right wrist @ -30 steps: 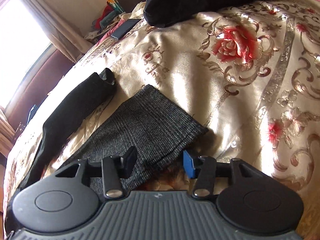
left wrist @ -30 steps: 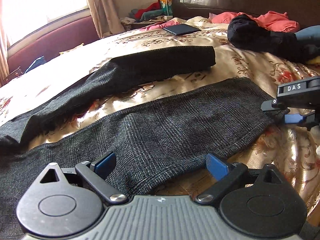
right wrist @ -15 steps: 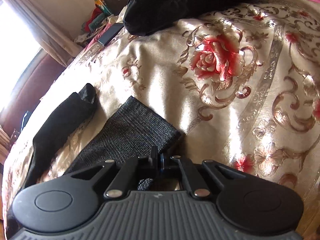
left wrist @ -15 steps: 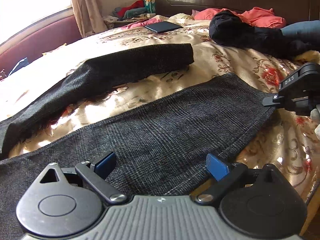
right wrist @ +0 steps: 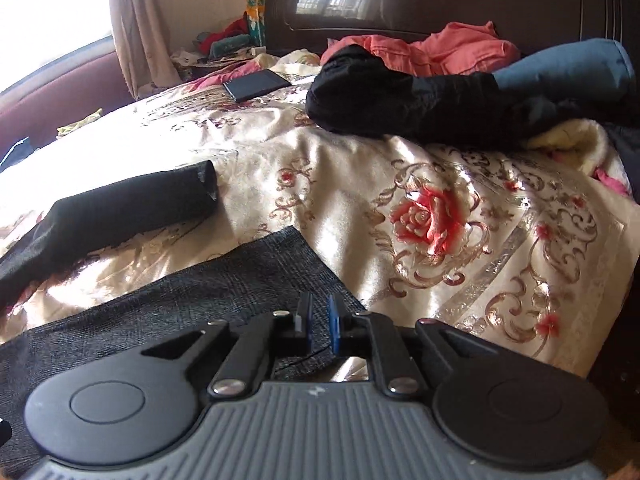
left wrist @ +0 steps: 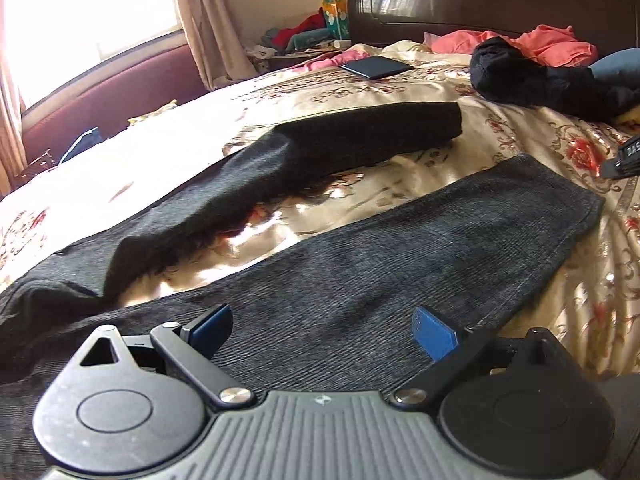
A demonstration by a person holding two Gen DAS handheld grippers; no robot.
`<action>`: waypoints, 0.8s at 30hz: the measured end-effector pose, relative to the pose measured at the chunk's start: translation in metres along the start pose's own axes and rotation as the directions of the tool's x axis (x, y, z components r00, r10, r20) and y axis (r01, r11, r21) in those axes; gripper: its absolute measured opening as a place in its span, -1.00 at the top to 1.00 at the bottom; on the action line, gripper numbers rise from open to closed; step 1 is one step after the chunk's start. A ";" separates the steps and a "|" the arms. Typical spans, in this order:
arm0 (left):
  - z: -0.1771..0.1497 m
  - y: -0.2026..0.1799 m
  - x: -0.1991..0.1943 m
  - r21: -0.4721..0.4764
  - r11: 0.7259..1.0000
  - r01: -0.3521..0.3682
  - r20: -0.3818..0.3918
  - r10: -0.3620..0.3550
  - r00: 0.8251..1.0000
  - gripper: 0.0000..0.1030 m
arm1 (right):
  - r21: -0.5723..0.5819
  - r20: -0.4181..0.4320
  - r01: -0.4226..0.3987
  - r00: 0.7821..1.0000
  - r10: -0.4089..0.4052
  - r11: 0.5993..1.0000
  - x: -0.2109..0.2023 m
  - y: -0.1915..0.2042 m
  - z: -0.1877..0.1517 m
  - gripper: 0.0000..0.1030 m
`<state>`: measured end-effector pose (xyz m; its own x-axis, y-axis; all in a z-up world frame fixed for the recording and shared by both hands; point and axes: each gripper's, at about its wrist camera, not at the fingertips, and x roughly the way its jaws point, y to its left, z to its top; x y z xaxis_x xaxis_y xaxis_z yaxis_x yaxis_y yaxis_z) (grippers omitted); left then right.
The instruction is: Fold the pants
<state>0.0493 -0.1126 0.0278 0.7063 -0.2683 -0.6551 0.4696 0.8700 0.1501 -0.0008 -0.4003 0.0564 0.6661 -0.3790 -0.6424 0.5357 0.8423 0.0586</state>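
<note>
The right claw (right wrist: 319, 322) is nearly clenched, its jaws just easing apart with nothing clearly between them, poised over the hem corner of the pants (right wrist: 208, 300). The left claw (left wrist: 322, 330) gapes wide, empty above the same leg. That leg runs away rightward across the bed (left wrist: 460, 148), both claws tilted down.

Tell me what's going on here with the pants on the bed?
A person with a gripper in each hand is starting to fold grey pants spread on a floral bedspread. The right gripper is at the near leg's cuff; its jaws are narrowly apart and opening, with cuff fabric seemingly between them. The left gripper is wide open over the same leg, gripping nothing. The far leg lies untouched.
</note>
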 end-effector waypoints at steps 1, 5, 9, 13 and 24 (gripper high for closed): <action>-0.003 0.010 -0.003 -0.003 1.000 -0.011 0.001 0.011 1.000 -1.00 | -0.022 0.005 -0.013 1.000 0.013 1.000 -0.006 0.008 0.001 0.78; -0.013 0.052 -0.017 -0.010 0.997 -0.072 0.014 0.072 0.997 -1.00 | -0.148 0.021 -0.065 0.997 0.068 0.987 -0.025 0.056 0.001 0.78; -0.021 0.105 -0.034 -0.045 0.985 -0.166 0.035 0.168 0.985 -1.00 | -0.241 0.003 -0.158 0.987 0.163 0.958 -0.033 0.115 -0.002 0.78; -0.035 0.164 -0.048 -0.099 0.957 -0.274 0.027 0.278 0.960 -1.00 | -0.333 -0.044 -0.258 0.965 0.258 0.907 -0.029 0.178 -0.015 0.78; -0.134 0.284 -0.028 -0.272 0.900 -0.340 -0.229 0.283 0.931 -1.00 | -0.431 -0.342 -0.502 0.860 0.379 0.750 0.005 0.293 -0.099 0.74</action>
<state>0.0921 0.1970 -0.0106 0.6692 0.0912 -0.7375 0.0383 0.9869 0.1568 0.1078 -0.1176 -0.0053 0.5983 0.1247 -0.7915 -0.1562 0.9870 0.0374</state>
